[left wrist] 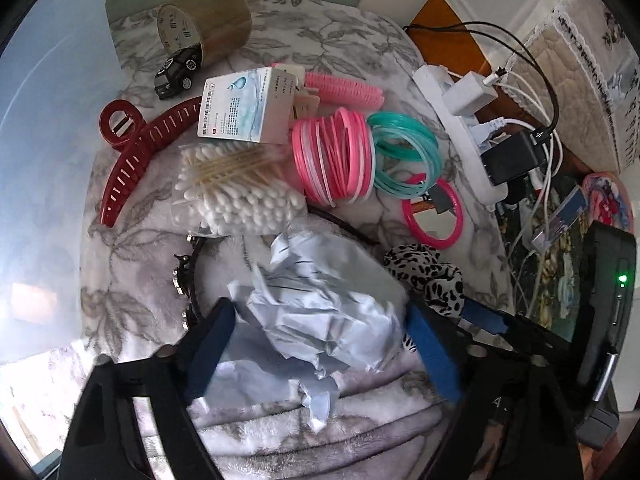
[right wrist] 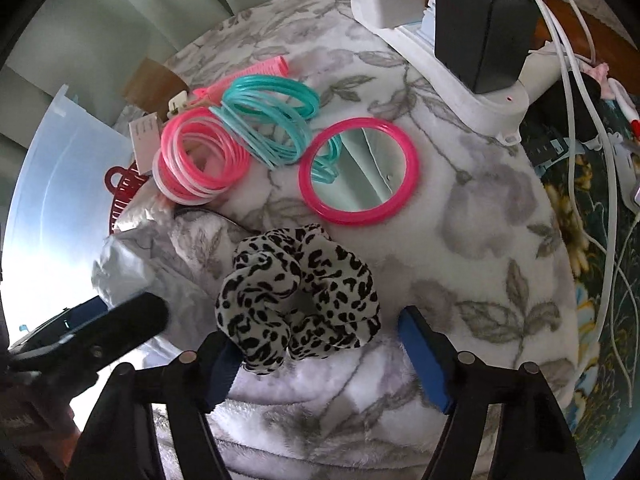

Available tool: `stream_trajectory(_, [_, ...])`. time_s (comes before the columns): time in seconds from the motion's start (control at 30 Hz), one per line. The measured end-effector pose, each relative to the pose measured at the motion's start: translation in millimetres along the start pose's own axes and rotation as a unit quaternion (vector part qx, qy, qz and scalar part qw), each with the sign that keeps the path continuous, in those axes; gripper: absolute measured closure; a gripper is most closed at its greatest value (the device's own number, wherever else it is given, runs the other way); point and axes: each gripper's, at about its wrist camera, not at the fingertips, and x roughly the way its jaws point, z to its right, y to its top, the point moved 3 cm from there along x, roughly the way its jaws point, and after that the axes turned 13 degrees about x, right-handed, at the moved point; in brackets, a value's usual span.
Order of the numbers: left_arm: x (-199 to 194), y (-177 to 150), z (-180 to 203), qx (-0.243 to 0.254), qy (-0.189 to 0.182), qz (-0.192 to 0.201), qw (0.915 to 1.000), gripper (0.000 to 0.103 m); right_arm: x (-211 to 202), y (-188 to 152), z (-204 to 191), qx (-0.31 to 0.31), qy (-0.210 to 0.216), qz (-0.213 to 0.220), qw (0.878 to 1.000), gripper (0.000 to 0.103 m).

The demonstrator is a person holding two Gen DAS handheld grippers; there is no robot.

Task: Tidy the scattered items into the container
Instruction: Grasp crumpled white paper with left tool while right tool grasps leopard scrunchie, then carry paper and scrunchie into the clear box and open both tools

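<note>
Scattered items, assorted, lying loose on a grey-flowered plush blanket [right wrist: 460, 208]; the container, a translucent plastic tub [left wrist: 44, 152], stands at the blanket's left edge, and nothing can be made out inside it. Crumpled silvery-white wrapper [left wrist: 320, 312]: light, crackly, slippery; sits between the spread fingers of the left gripper [left wrist: 320, 344], not pinched; best taken across its bunched middle. Leopard-print scrunchie [right wrist: 300, 296]: soft, compressible, will not slip; sits between the spread fingers of the right gripper [right wrist: 320, 356], left finger touching or just beside its edge; take across one side of the ring. Round pink-rimmed mirror [right wrist: 358, 170]: flat, rigid, fragile, lies close to the fabric; take by the rim. Teal bangles [right wrist: 272, 116] and pink bangles [right wrist: 200, 160]: thin, stiff, loose stacks, likely to slide apart; grip through several rings together. Bag of cotton swabs [left wrist: 236, 192]: light, yielding, slick film. Small carton [left wrist: 244, 108]: light, stiff, easy across its narrow sides. Pink hair roller [left wrist: 344, 90], partly under the carton. Dark red claw clip [left wrist: 136, 148]: rigid, curved. Black toy car [left wrist: 178, 72], resting against a roll of brown tape [left wrist: 208, 24]. White power strip [right wrist: 452, 64] with chargers, at the blanket's right edge.
</note>
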Motion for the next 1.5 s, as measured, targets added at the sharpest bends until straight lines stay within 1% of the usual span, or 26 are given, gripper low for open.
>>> stream_trajectory(0.13, [-4,-1,-1,-0.004,-0.002,0.006,1.0000,0.028,0,3,0,0.006,0.007,0.001,1.000,0.041])
stream_trajectory(0.2, [-7,-1,-2,-0.008,-0.002,0.010,0.9999,0.032,-3,3,0,0.007,0.008,0.004,1.000,0.044])
stream_trajectory(0.23, [-8,-2,-3,-0.010,-0.004,0.012,0.9999,0.041,-4,3,0,0.010,0.010,0.005,1.000,0.048])
stream_trajectory(0.27, [-10,-2,-4,-0.012,-0.005,0.013,0.9998,0.042,-6,3,1,0.013,0.013,0.005,1.000,0.051])
stream_trajectory(0.33, [-12,-4,-5,-0.017,-0.009,0.015,0.9997,0.042,-8,4,3,0.019,0.017,0.006,1.000,0.061])
stream_trajectory(0.37, [-14,-5,-6,-0.020,-0.010,0.017,0.9996,0.042,-10,4,3,0.021,0.019,0.006,1.000,0.062])
stream_trajectory(0.43, [-17,-7,-8,-0.025,-0.012,0.020,0.9994,0.042,-16,2,2,0.022,0.022,0.012,0.999,0.071])
stream_trajectory(0.53, [-24,-10,-11,-0.031,-0.015,0.030,0.9990,0.042,-28,-2,-2,0.022,0.027,0.024,0.999,0.078])
stream_trajectory(0.63, [-36,-11,-12,-0.032,-0.021,0.050,0.9980,0.042,-39,-5,-5,0.021,0.032,0.035,0.999,0.081])
stream_trajectory(0.83, [-59,-15,-10,-0.025,-0.037,0.091,0.9949,0.042,-67,-12,-11,0.015,0.043,0.061,0.997,0.081])
stream_trajectory(0.9, [-68,-17,-11,-0.023,-0.034,0.102,0.9939,0.042,-79,-15,-19,0.008,0.050,0.073,0.996,0.081])
stream_trajectory(1.0, [-91,-16,-13,-0.016,-0.026,0.135,0.9903,0.042,-98,-17,-39,-0.011,0.063,0.099,0.993,0.081])
stream_trajectory(1.2, [-148,-16,-28,-0.019,-0.003,0.210,0.9775,0.042,-132,-12,-88,-0.059,0.097,0.146,0.983,0.081])
stream_trajectory(1.33, [-185,-18,-44,-0.028,0.008,0.255,0.9666,0.042,-154,-14,-119,-0.094,0.120,0.168,0.974,0.081])
stream_trajectory(1.37, [-196,-20,-50,-0.032,0.014,0.268,0.9628,0.042,-159,-15,-127,-0.103,0.126,0.173,0.971,0.081])
stream_trajectory(1.5, [-224,-26,-74,-0.053,0.038,0.298,0.9524,0.042,-179,-21,-160,-0.138,0.148,0.189,0.961,0.081])
